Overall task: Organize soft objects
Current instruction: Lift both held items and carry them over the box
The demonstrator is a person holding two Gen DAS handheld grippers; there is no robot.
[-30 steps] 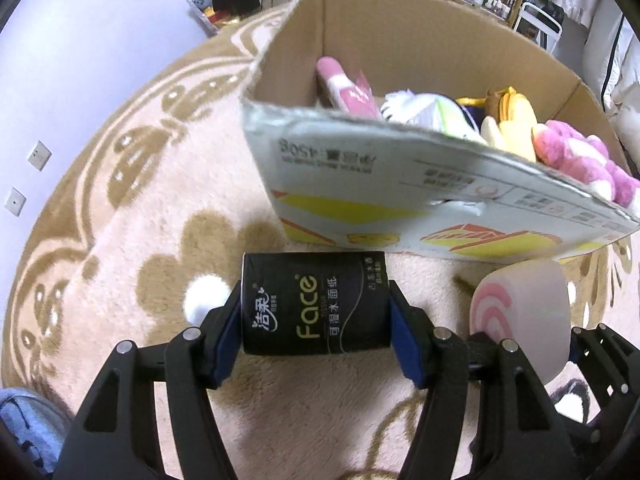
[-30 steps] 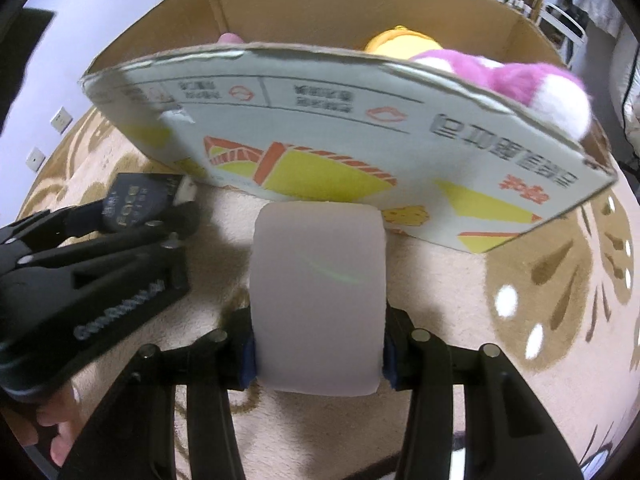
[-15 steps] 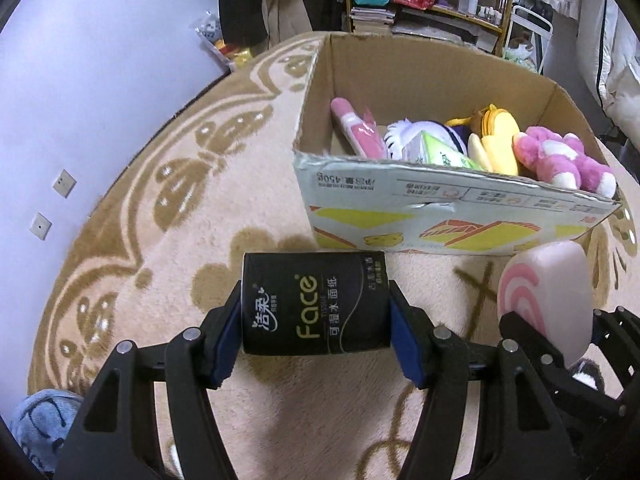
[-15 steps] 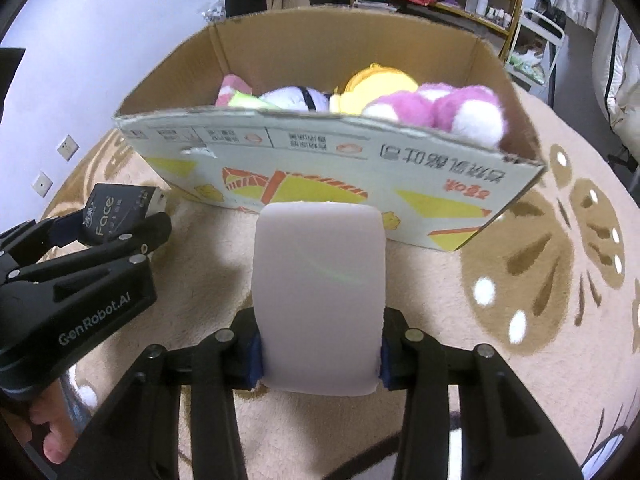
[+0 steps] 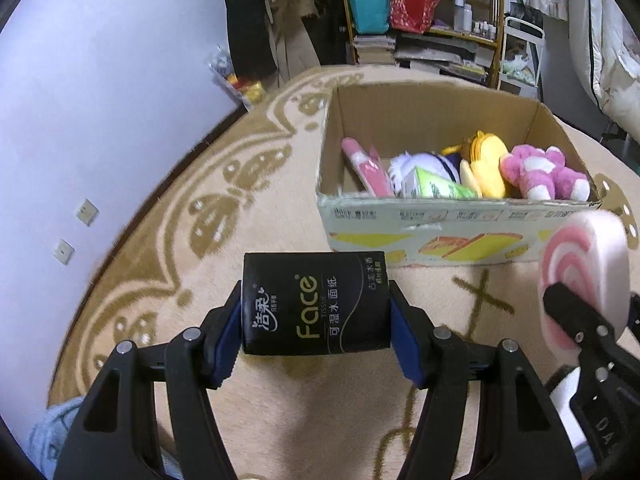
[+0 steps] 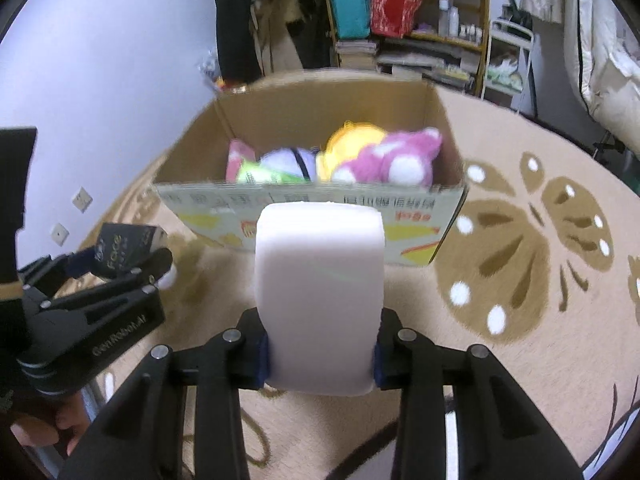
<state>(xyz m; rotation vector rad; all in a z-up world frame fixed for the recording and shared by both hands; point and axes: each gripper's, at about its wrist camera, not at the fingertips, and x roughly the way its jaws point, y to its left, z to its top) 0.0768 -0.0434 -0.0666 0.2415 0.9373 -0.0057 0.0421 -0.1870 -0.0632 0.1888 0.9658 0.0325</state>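
Note:
My left gripper [image 5: 316, 320] is shut on a black "Face" tissue pack [image 5: 316, 302], held above the rug in front of the cardboard box [image 5: 440, 236]. My right gripper [image 6: 320, 354] is shut on a white round cushion [image 6: 320, 296] with a pink swirl face [image 5: 576, 280], held before the box's front wall [image 6: 412, 232]. The box holds a pink plush bear [image 5: 540, 172], a yellow plush [image 5: 484, 164], a white plush [image 5: 416, 164], a green tissue pack [image 5: 440, 188] and a pink item [image 5: 364, 164].
A beige patterned rug [image 5: 200, 216] covers the floor. A lilac wall [image 5: 100, 80] stands at the left. Cluttered shelves [image 5: 424, 12] and hanging clothes [image 5: 248, 20] stand behind the box. White bedding [image 6: 608, 60] is at the right.
Both grippers have risen and pulled back from the box, each keeping its object. The box's inside and the room behind it have come into view.

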